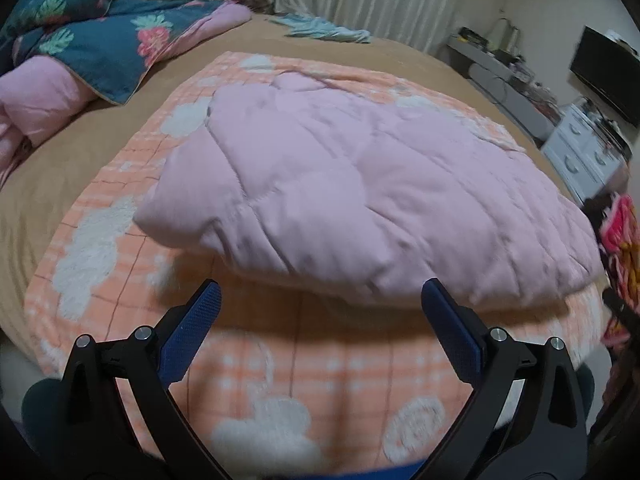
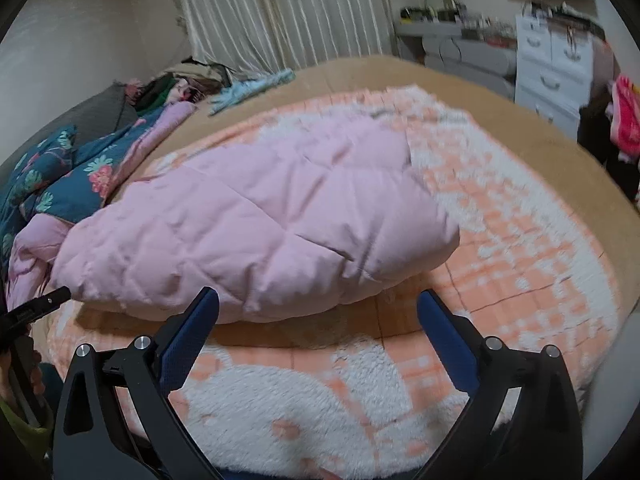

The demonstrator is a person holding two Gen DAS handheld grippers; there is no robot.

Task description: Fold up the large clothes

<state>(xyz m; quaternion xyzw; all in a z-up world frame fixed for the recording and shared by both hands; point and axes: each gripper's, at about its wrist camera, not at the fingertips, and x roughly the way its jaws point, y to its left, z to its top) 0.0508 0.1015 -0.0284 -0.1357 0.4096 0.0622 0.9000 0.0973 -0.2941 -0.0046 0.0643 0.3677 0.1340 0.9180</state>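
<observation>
Blue-padded and spread wide, my left gripper (image 1: 320, 296) holds nothing; it hangs over the near strip of the peach checked blanket (image 1: 120, 184) with white fluffy shapes. Just beyond its tips lies the pink quilted garment (image 1: 360, 184), puffy and doubled into a rough bundle on that blanket, which is spread on the tan bed (image 1: 48, 184). A dark floral quilt (image 1: 100, 40) is heaped far left.

From the right wrist, my right gripper (image 2: 318, 300) is equally wide and empty, its tips at the pink bundle's near edge (image 2: 260, 216). My left gripper's black tip pokes in at the left border.

I judge one fold is laid; the bundle looks bulky and uneven, so more folding or tidying probably remains. No brand, label or writing is readable.
</observation>
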